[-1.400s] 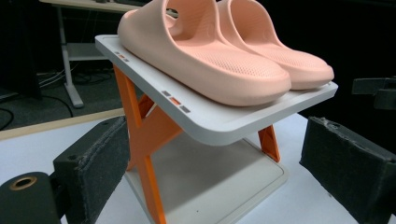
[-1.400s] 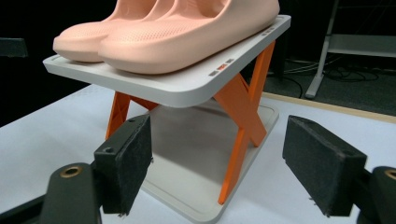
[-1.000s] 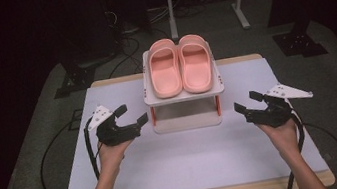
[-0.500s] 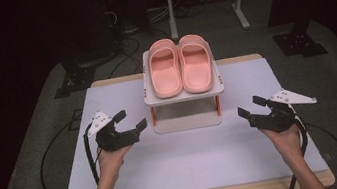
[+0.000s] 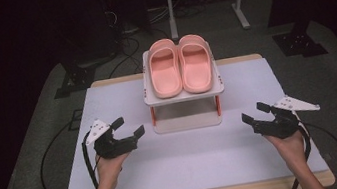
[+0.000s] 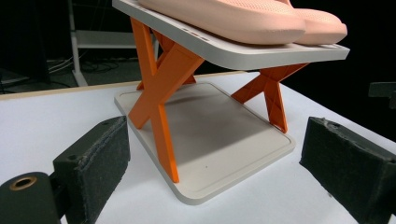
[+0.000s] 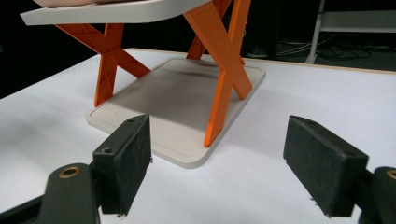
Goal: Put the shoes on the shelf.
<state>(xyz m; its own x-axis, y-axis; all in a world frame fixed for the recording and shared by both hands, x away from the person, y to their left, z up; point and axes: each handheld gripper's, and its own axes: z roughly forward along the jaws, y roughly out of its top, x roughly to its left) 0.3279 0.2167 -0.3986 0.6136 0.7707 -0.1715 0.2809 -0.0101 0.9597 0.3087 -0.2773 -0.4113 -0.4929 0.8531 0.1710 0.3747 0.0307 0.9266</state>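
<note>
Black foam-padded fingers point(image 6: 98, 154) of left gripper point(image 5: 123, 133) and right gripper point(image 5: 257, 117) gape wide, holding nothing. Both have drifted back and outward vs 1 s ago, away from the white two-tier rack w/ orange X-legs point(image 5: 186, 120); pair of pink rubber slippers point(image 5: 180, 65) rests on top. No grasp yet, approx. staging. White worktop point(image 5: 192, 166), dark room w/ cables.

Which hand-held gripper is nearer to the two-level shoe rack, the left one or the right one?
The left. The left hand-held gripper sits open just off the shoe rack's lower left corner. The right hand-held gripper is open too, farther out beyond its right side. Neither touches it.
</note>
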